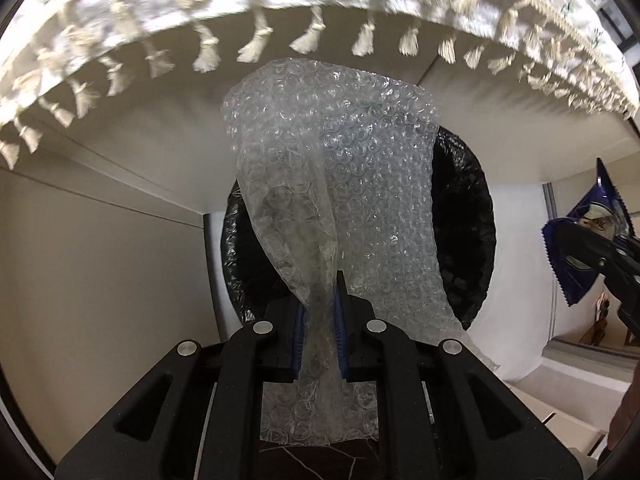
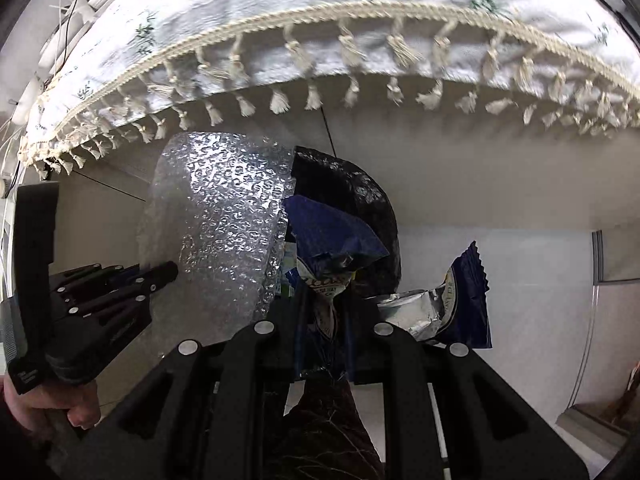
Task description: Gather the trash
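Observation:
My left gripper is shut on a sheet of clear bubble wrap, pinched between its blue pads. The sheet hangs over the mouth of a bin lined with a black trash bag. My right gripper is shut on a crumpled blue and silver snack wrapper, whose other end sticks out to the right. In the right wrist view the bubble wrap and the left gripper are on the left, in front of the black bag. The left wrist view shows the right gripper with the snack wrapper at the right edge.
A white tablecloth with a cream tassel fringe overhangs the table edge above the bin, also seen as the tablecloth from the right. Pale cabinet panels stand left of the bin, and a white floor lies to the right. A person's hand holds the left gripper.

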### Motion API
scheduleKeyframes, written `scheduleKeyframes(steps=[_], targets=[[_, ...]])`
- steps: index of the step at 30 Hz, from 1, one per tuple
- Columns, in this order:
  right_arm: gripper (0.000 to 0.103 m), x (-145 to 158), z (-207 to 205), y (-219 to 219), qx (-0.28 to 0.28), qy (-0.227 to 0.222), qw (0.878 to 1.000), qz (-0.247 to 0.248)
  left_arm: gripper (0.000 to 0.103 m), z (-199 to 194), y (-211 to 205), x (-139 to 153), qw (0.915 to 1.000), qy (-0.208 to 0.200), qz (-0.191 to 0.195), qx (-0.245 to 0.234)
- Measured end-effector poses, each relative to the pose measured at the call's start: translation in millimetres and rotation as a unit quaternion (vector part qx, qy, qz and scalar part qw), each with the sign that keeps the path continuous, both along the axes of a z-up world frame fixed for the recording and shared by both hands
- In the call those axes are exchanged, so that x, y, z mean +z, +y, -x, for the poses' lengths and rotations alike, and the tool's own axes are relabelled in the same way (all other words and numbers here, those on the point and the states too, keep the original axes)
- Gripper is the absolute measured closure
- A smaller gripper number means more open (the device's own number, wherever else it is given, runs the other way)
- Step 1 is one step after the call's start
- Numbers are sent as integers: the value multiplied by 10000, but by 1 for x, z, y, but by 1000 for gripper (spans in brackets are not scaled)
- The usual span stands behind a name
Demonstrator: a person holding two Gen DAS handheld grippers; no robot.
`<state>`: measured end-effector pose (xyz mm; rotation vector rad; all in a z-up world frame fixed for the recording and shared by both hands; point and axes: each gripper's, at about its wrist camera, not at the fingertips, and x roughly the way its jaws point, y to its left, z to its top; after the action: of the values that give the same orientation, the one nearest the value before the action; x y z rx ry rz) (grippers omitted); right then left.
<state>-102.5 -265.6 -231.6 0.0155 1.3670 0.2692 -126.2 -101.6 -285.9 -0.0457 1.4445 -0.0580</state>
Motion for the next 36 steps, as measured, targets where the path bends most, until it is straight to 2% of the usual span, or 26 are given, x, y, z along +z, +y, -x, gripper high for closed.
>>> scheduleKeyframes(steps=[6,9,11,12,16,18,20,21,31,36], targets=[[89,-2,5,-7,-167,83,9998,-58,85,-4,-9,-13,9995,105,-143,-253],[89,-2,6,-12,-211,103,9997,-89,74,-5,-8,-10,9996,17,-160,-239],[89,-1,6,-14,-220,110,9996,-101,57,-4,-8,-6,9995,-101,-185,-225],[89,-2,5,-14,-217,111,9996,-105,54,-3,-7,-3,9993,-182,-209,-233],[89,-5,1,-7,-122,131,9998,-96,25,-4,2,7,9995,-287,-114,-85],[89,-6,-2,-1,-67,127,9999,-84,20,-2,8,13,9992,-382,-98,-21],[89,-7,-4,5,6,117,9999,-66,9,1,17,22,9986,-528,-76,71],[89,-7,-5,9,37,120,9999,-67,6,2,20,26,9980,-614,-87,127],[88,-15,-23,53,484,179,9986,87,6,13,51,36,9956,-781,-70,520],[82,-18,-27,69,621,143,9976,279,6,14,64,34,9946,-774,-27,690]])
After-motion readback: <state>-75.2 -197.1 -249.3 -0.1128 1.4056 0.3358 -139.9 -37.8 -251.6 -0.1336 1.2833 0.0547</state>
